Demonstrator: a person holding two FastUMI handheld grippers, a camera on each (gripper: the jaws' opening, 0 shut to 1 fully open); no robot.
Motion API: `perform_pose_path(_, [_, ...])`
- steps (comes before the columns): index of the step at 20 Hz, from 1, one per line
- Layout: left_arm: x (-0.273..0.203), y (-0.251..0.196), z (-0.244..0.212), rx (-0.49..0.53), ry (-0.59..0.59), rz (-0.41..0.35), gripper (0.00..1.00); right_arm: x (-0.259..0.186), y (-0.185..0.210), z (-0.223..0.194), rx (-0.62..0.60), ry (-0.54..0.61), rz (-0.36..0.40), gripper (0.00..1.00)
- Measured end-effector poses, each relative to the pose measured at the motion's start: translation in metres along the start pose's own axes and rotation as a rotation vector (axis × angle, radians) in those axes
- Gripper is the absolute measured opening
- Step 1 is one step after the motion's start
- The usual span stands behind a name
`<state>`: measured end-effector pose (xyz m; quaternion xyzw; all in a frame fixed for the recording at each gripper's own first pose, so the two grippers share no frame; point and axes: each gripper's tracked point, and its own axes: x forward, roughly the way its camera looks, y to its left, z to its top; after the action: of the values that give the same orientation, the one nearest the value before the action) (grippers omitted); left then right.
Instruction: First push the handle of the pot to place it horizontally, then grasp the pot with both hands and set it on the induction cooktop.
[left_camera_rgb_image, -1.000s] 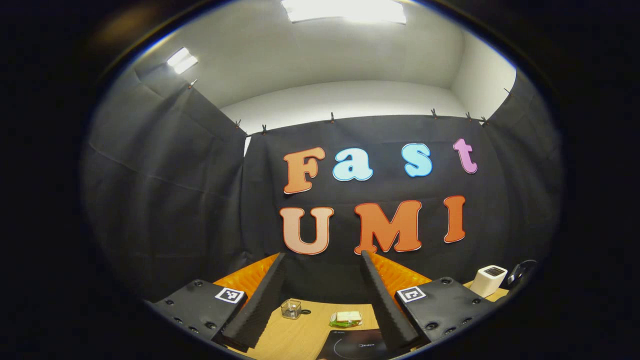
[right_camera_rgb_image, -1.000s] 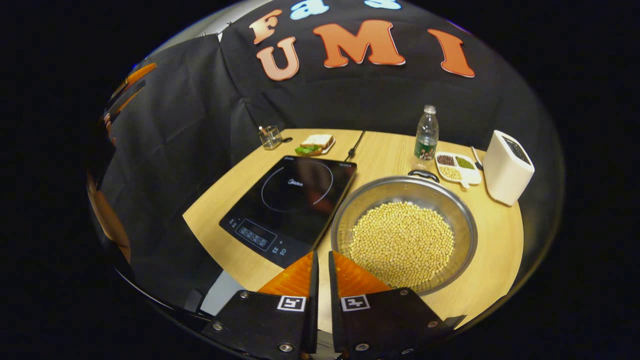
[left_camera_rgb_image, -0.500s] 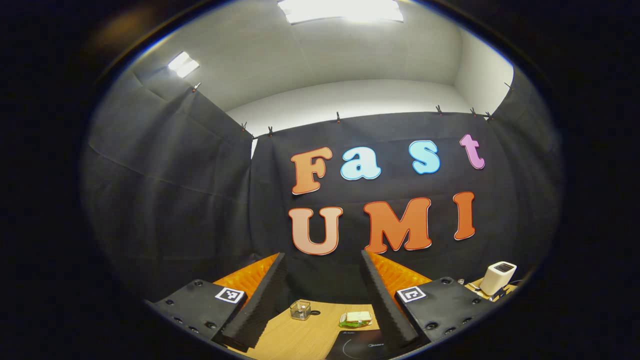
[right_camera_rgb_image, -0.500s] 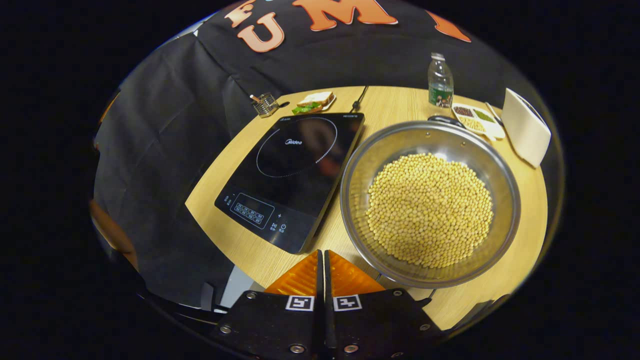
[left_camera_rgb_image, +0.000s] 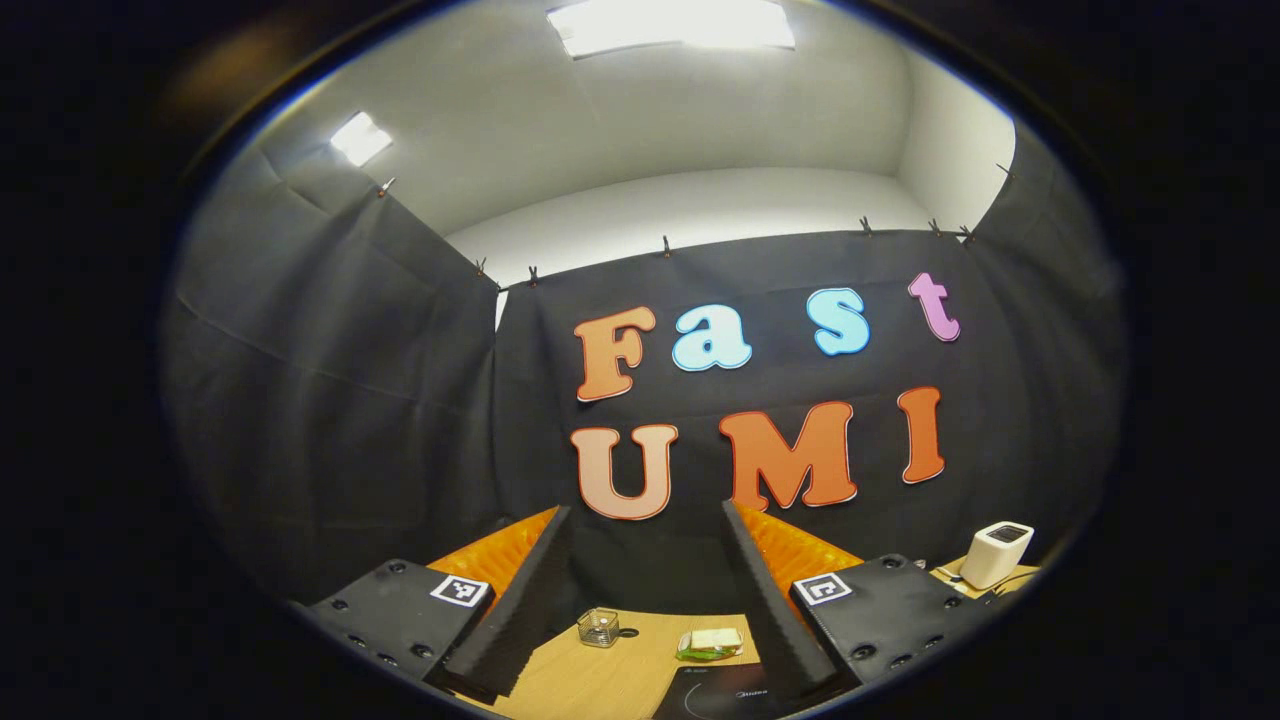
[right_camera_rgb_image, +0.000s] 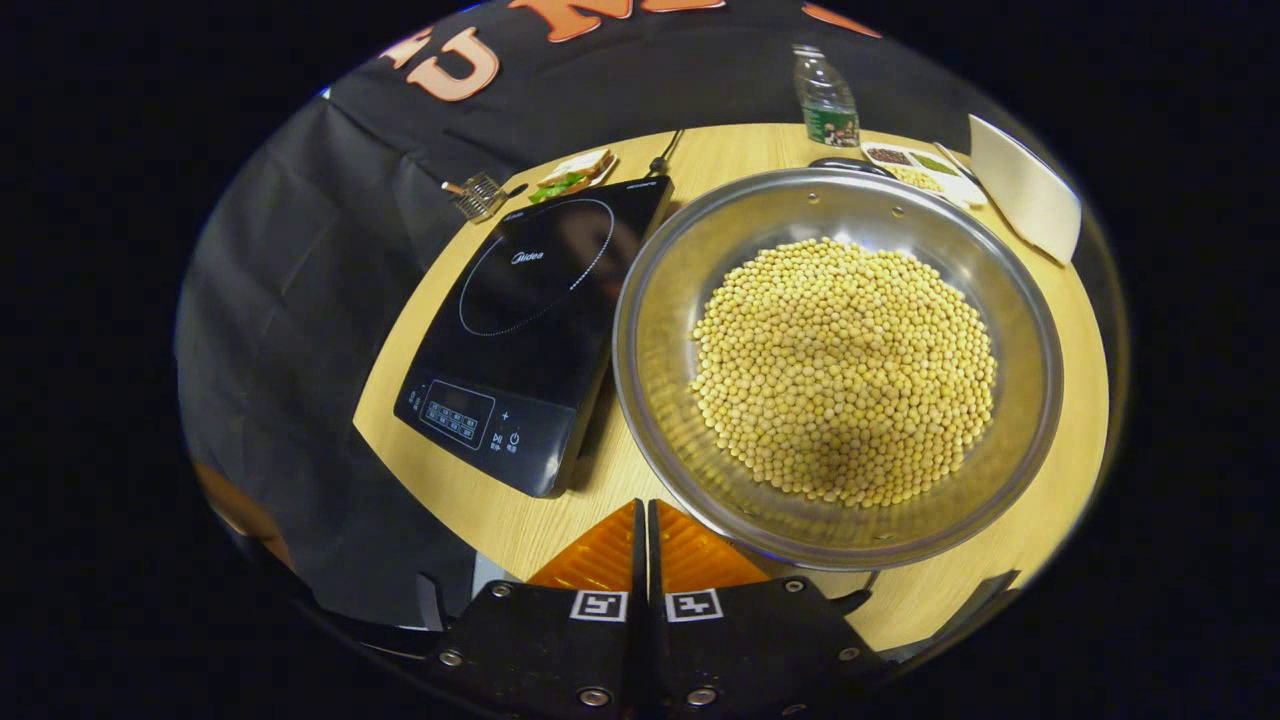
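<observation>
Black cloth hangs round a wooden surface (right_camera_rgb_image: 560, 520) in a booth, and on that surface sits the pot (right_camera_rgb_image: 838, 365), a wide steel pan heaped with pale round beans. It stands just to the right of the induction cooktop (right_camera_rgb_image: 530, 320) in the right gripper view, its rim close beside the cooktop's edge but not on the glass. A dark handle (right_camera_rgb_image: 842, 162) shows at the far rim of the pot, pointing away toward the back of the surface; whether there is a near handle I cannot tell.

The right gripper (right_camera_rgb_image: 645, 530) hovers low at the pot's near rim, its fingers closed together with nothing between them, which reads as a pushing pose rather than a grasp. The left gripper (left_camera_rgb_image: 645, 600) is held up facing the booth wall, its fingers spread wide and holding nothing.

Behind the pot stand a water bottle (right_camera_rgb_image: 826, 98), a divided dish (right_camera_rgb_image: 915, 168) of mixed beans and a white box (right_camera_rgb_image: 1025, 190); behind the cooktop lie a sandwich (right_camera_rgb_image: 572, 172) and a small glass holder (right_camera_rgb_image: 482, 193).

By my reading the task is at its start: the handle push appears not yet done, and the two-handed lift onto the cooktop is wholly left.
</observation>
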<state>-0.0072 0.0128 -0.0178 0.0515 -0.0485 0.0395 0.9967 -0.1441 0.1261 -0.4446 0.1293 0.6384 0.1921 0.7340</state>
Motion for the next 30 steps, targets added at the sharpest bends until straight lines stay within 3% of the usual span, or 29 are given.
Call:
perform_pose_path(7, [0.009, -0.012, -0.020, -0.014, 0.047, -0.023, 0.95, -0.008, -0.036, -0.010, 0.005, -0.004, -0.078, 0.00])
perform_pose_path(12, [0.015, -0.025, -0.036, -0.029, 0.098, -0.065, 0.94, -0.016, -0.093, -0.018, -0.003, 0.007, -0.241, 0.00])
perform_pose_path(22, [0.028, -0.031, -0.065, -0.040, 0.162, -0.076, 0.96, -0.039, -0.158, -0.008, 0.057, -0.015, -0.333, 0.00])
perform_pose_path(30, [0.032, -0.046, -0.094, -0.041, 0.237, -0.121, 0.95, -0.060, -0.234, 0.013, 0.108, -0.042, -0.515, 0.00])
